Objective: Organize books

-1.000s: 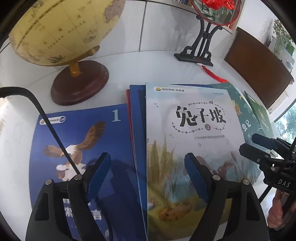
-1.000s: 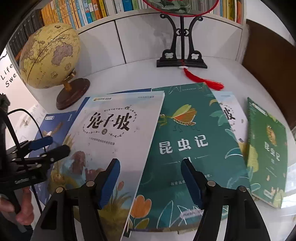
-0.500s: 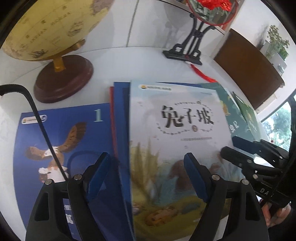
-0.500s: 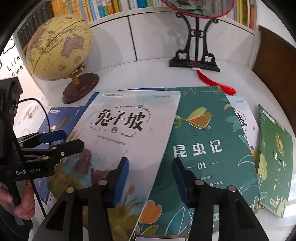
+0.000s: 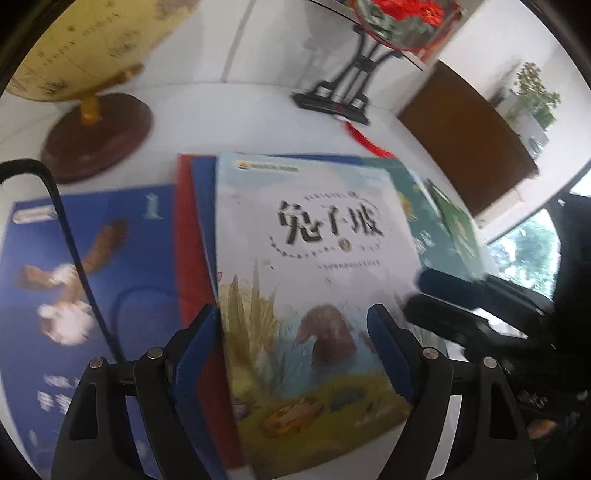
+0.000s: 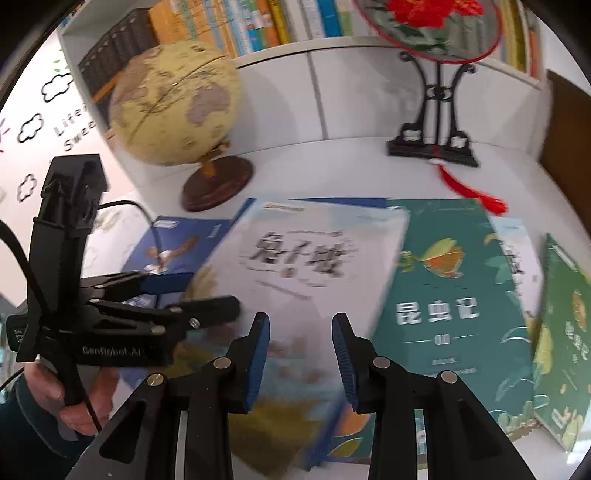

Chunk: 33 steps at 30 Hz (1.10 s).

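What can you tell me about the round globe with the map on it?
The globe is a pale yellow ball printed with a faded, old-looking map in tan and grey patches. A thin arc runs over it, and a short golden stem joins it to a round, dark reddish-brown base that looks like wood. It stands upright on the white table, behind the blue bird book, in front of the bookshelf. Neither gripper touches it.

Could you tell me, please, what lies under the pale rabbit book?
Under the pale rabbit book a blue book and a red one show at its left edge, and the green insect book at its right. Their covered parts are hidden.
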### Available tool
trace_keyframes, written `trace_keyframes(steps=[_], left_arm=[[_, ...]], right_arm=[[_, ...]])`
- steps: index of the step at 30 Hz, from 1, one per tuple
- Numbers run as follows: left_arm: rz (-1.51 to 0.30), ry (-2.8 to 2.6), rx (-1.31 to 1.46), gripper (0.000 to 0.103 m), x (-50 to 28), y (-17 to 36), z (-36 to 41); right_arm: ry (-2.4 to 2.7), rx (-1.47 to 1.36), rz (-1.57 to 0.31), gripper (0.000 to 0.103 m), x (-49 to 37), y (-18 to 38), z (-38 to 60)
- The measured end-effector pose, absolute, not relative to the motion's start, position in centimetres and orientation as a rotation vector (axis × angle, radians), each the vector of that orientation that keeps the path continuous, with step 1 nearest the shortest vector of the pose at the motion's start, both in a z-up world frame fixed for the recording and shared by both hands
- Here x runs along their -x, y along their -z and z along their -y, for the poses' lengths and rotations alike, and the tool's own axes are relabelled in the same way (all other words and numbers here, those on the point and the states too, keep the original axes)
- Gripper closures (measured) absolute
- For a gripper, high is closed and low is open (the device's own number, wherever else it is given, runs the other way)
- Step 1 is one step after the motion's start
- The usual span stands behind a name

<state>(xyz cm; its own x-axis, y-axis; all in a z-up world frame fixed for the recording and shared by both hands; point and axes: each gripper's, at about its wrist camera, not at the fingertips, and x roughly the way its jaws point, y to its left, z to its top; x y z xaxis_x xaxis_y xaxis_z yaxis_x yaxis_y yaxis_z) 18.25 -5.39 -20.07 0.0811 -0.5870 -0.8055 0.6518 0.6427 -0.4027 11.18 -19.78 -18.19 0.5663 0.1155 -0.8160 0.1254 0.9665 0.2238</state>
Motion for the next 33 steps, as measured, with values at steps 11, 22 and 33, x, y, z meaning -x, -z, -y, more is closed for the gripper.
trace_keyframes(steps=[11,22,33], left_arm=[[-1.179,0.928,-0.025,0.024,-18.5,20.1,5.1],[-1.183,0.93,0.001,0.024,-17.4,18.9,4.9],[-1.192,0.848,-0.001,0.024,-13.7,17.8,4.6]], right_arm=[[0.174,-0.284,-1.027,0.045,-10.7,19.5,24.0],[0.152,-0.199,-1.031,0.063,-11.5,19.5,21.7],[0.115,-0.229,-1.076,0.063,-9.6,20.0,22.5]])
